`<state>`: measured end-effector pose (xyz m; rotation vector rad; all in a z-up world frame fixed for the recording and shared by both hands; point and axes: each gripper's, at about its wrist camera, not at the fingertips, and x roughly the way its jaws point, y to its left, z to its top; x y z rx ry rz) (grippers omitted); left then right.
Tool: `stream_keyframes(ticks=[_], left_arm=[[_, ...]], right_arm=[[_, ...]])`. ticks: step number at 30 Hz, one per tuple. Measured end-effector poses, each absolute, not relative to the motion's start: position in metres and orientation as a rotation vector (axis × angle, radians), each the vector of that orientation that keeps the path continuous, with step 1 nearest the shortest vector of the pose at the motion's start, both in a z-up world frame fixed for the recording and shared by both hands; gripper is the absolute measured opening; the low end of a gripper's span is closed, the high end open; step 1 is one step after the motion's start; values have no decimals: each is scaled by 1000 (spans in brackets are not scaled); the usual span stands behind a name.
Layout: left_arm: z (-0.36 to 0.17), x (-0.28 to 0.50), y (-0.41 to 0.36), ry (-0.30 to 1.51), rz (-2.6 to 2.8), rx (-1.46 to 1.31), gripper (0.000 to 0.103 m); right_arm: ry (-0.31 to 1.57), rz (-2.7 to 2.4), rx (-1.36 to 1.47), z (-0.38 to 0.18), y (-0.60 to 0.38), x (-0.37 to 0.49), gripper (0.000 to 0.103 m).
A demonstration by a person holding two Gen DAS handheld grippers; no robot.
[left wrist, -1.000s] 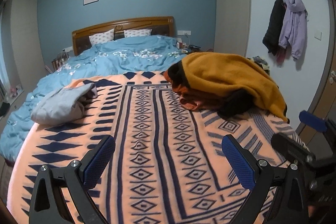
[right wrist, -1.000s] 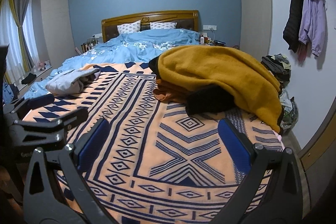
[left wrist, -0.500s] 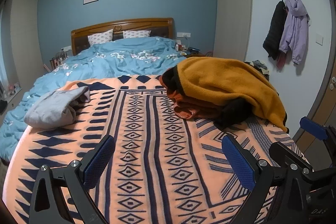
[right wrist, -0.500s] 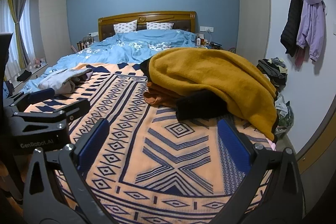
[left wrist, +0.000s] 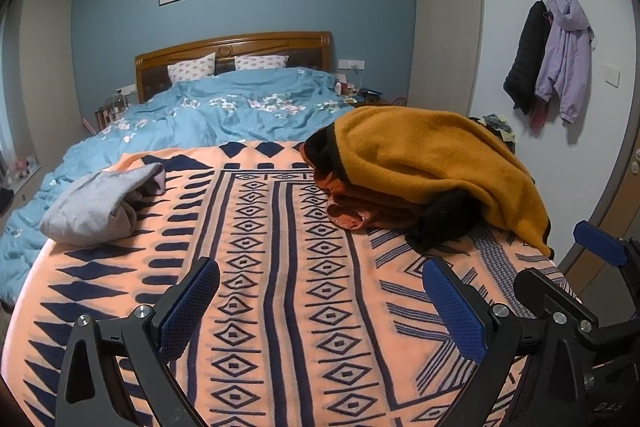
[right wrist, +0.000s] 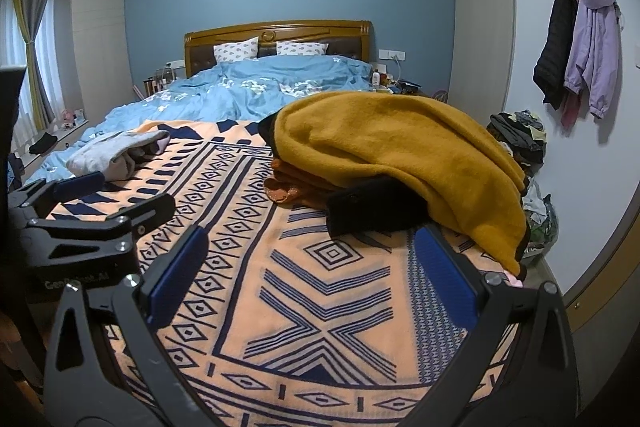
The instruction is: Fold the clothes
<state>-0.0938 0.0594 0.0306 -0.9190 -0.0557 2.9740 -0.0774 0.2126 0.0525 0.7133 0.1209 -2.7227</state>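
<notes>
A heap of clothes lies at the right of the bed: a mustard fleece [left wrist: 432, 155] [right wrist: 396, 143] on top, orange [left wrist: 360, 203] and black [right wrist: 376, 207] garments under it. A folded grey garment [left wrist: 100, 203] [right wrist: 116, 151] lies at the left. My left gripper [left wrist: 320, 307] is open and empty above the near end of the patterned blanket [left wrist: 280, 267]. My right gripper [right wrist: 308, 275] is open and empty, short of the heap. The left gripper also shows in the right wrist view [right wrist: 80, 203].
A blue duvet [left wrist: 240, 111] and pillows cover the far half of the bed. Jackets [right wrist: 576, 39] hang on the right wall. A pile of clothes [right wrist: 520, 135] sits on the floor by the bed's right side.
Both grippers have drawn back and risen slightly; the bed looks a little farther off. Both stay open and empty. The clothes have not moved.
</notes>
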Motion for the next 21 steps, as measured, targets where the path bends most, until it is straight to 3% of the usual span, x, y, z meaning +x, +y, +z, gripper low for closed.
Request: stream_keyframes(ticks=[21], left_arm=[[21,-103,67,-59,2973,-952,103]], right_arm=[[131,-2725,723,50,217,-85,103]])
